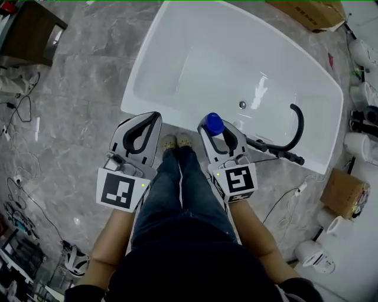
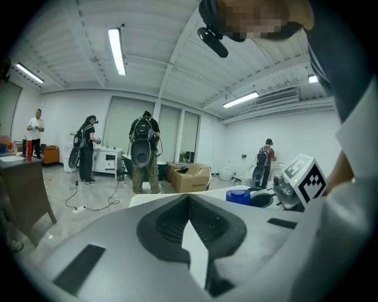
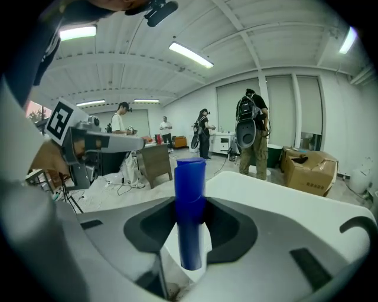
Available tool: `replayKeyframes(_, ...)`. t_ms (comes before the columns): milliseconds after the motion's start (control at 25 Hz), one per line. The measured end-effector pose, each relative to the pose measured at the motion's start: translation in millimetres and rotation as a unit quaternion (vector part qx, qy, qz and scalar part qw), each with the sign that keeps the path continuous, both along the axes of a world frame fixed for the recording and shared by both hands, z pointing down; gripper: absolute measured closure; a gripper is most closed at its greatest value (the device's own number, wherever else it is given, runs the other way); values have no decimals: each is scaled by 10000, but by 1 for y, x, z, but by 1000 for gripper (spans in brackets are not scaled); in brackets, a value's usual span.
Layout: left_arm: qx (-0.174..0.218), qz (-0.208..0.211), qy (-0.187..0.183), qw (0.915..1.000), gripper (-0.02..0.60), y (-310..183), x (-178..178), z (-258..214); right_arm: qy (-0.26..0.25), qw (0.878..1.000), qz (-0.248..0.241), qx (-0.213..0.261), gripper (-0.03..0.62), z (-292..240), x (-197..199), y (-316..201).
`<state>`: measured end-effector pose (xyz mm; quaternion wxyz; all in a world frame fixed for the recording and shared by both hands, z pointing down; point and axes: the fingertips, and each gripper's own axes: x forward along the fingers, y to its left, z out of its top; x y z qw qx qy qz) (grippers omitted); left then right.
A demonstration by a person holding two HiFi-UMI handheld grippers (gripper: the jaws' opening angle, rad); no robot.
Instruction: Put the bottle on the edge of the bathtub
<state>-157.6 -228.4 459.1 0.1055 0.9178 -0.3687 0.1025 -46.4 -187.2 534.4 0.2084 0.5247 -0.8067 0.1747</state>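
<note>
My right gripper (image 1: 216,122) is shut on a bottle with a blue cap (image 1: 214,124), held just at the near rim of the white bathtub (image 1: 140,74). In the right gripper view the tall blue cap (image 3: 190,206) stands upright between the grey jaws, with a bit of the bottle's white body below it and the tub's white rim (image 3: 271,189) behind. My left gripper (image 1: 156,116) hovers beside it at the tub's near left corner, shut and holding nothing. In the left gripper view its jaws (image 2: 189,196) meet at the tip, and the blue cap (image 2: 238,196) shows to the right.
A black curved faucet with hose (image 1: 297,127) sits on the tub's right rim. Cardboard boxes (image 1: 308,12) (image 1: 344,192) and white toilets (image 1: 359,144) line the right side. Cables (image 1: 23,109) lie on the grey floor at the left. People stand across the room (image 2: 144,153).
</note>
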Motion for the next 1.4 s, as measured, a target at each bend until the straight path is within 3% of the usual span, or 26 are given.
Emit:
replayKeyframes(440,-474,-79,-317,9983,560,10,-14,76,249,9954,-637,-671,431,111,-31,-5)
replayKeyframes(760,-671,-220,-410,9967,560,19,-21,98,567,9871,-1039,-1080,431,165,-40,-4)
replayKeyframes(1400,-816,-170,-474,9954,560,25,-20,111,765,9812,-1474,-985,431,195,-56,-9)
